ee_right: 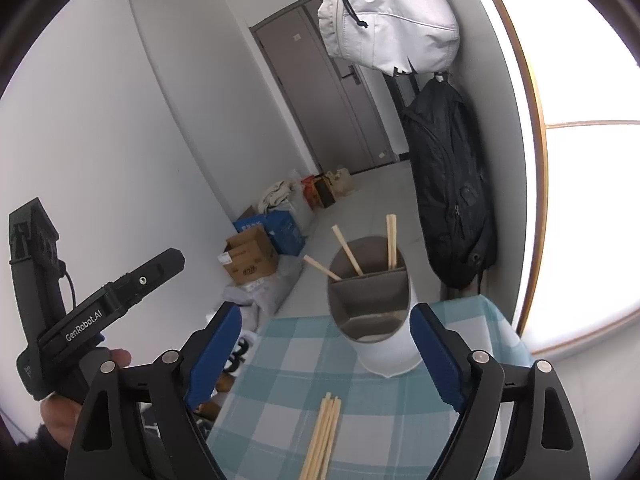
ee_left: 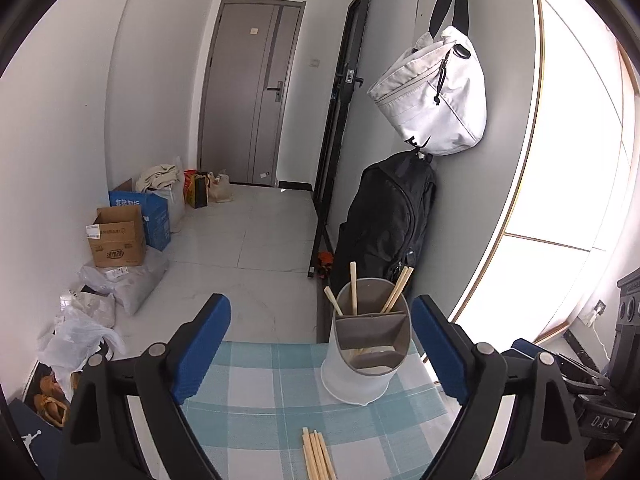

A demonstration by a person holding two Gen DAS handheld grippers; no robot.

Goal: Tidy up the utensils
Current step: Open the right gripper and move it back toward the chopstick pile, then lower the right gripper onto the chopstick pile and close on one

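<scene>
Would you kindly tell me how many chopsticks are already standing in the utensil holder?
3 in the utensil holder, all in its rear compartment: one upright at the right, one leaning left in the middle, one low over the left rim. More may be hidden inside.

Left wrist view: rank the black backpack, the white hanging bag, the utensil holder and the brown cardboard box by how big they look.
1. black backpack
2. white hanging bag
3. utensil holder, though it is nearest the camera, so its rank is unsure
4. brown cardboard box
</scene>
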